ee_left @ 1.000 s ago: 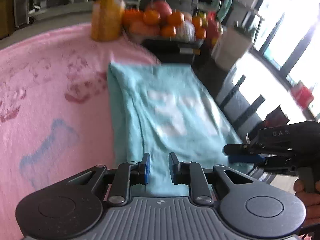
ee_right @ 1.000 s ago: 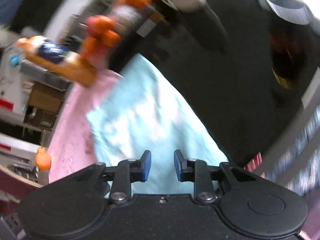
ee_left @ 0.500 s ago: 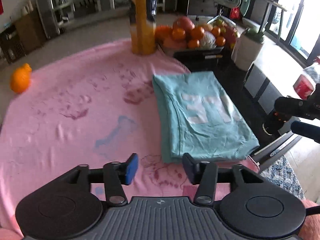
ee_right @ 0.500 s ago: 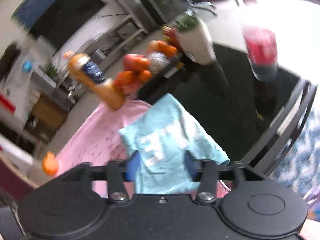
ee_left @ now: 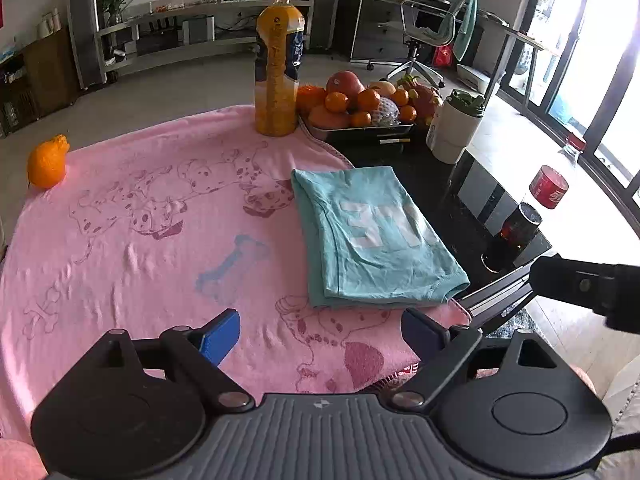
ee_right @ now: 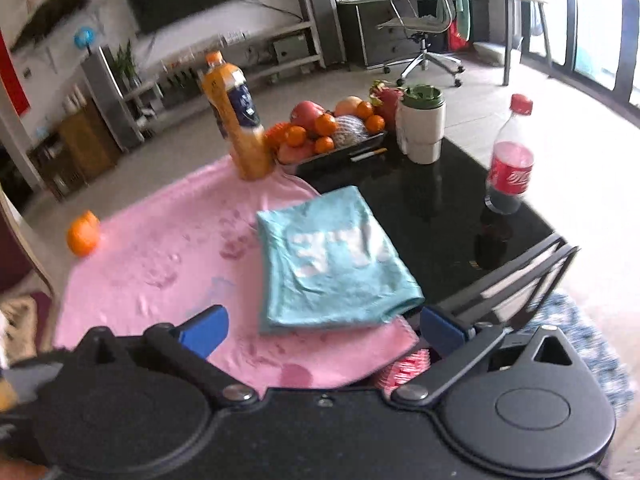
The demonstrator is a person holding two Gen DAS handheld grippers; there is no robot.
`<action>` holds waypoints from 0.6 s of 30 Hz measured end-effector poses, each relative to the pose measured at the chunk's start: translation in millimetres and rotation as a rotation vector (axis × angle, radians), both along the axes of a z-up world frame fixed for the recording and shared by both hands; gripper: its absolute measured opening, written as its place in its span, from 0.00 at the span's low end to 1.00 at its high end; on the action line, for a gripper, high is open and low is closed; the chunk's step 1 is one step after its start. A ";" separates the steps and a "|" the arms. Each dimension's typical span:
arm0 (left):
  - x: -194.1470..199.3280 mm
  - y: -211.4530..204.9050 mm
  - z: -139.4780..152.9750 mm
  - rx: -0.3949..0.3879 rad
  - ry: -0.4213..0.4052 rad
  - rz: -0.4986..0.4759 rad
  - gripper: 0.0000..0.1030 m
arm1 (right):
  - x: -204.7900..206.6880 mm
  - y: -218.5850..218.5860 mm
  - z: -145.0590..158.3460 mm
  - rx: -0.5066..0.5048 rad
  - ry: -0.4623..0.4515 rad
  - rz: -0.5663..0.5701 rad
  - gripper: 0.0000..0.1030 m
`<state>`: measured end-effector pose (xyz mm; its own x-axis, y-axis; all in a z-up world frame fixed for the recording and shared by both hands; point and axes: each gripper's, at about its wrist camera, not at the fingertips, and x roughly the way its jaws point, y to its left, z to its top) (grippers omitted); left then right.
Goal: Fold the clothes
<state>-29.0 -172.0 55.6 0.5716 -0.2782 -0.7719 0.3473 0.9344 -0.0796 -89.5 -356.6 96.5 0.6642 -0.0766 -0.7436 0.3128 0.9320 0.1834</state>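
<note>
1. The pink blanket point(ee_left: 140, 248) covers the table point(ee_right: 440, 216) ahead of both grippers.
2. The teal shirt point(ee_left: 372, 236) lies just beyond the fingers in a flat, neat rectangle; folding looks finished.
3. The left gripper point(ee_left: 320, 336) and right gripper point(ee_right: 320, 332) are opening, nothing between the fingers.

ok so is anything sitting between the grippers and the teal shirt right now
Nothing visible. The folded teal shirt lies on the pink blanket, with only bare blanket between it and the left gripper and right gripper. Both sets of jaws are opening and empty. The juice bottle and fruit tray stand beyond it.
</note>
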 end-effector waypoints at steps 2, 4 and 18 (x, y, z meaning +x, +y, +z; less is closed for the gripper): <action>-2.1 1.6 -0.3 0.000 0.000 -0.004 0.86 | 0.7 4.1 -0.3 -0.031 0.018 0.001 1.00; -3.2 3.9 -0.6 -0.003 0.001 -0.001 0.87 | 1.6 9.0 -1.0 -0.060 0.031 0.011 1.00; -4.6 6.0 -2.7 -0.004 0.001 0.011 0.89 | -0.3 17.1 -7.5 -0.104 0.052 0.042 1.00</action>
<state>-33.7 -166.0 52.9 0.5739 -0.2750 -0.7714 0.3366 0.9379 -0.0839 -89.8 -339.5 89.0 0.6291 -0.1283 -0.7666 0.2800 0.9575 0.0696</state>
